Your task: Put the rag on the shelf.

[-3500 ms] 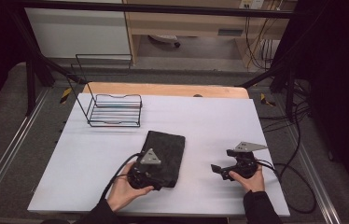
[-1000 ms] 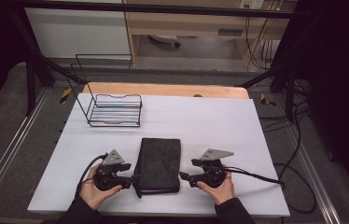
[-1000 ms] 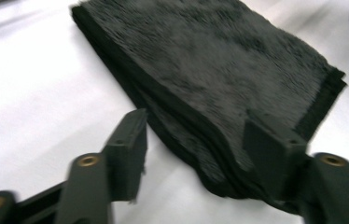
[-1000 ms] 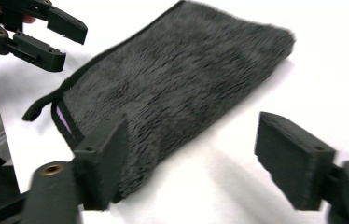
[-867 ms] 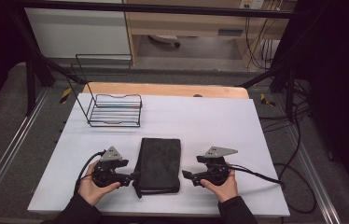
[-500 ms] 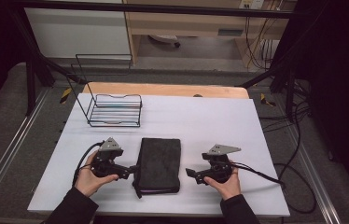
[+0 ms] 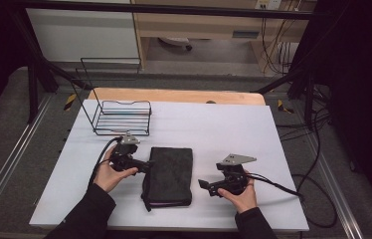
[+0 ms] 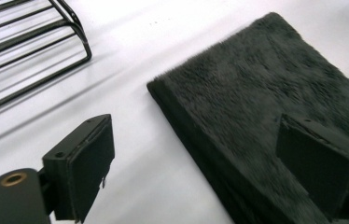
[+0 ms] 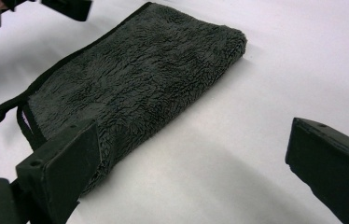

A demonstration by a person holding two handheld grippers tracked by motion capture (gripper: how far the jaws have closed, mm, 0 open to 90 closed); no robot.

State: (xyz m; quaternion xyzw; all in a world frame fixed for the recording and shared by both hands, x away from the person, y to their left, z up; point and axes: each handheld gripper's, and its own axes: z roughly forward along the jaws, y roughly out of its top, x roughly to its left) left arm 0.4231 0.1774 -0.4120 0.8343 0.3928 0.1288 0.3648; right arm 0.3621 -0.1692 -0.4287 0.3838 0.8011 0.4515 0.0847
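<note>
Moved: left gripper [image 7: 146, 166] slid along the folded dark towel [image 7: 170, 174] toward the tabletop's [image 7: 214, 124] far edge | jaws just opened, empty | right gripper [image 7: 203, 183] gaping, empty | towel released, mid-tabletop near front edge, fold likely done

folded towel [image 8: 266, 121] cut off at the lower right edge, wire rack [image 8: 28, 51] cropped at the upper left
</note>
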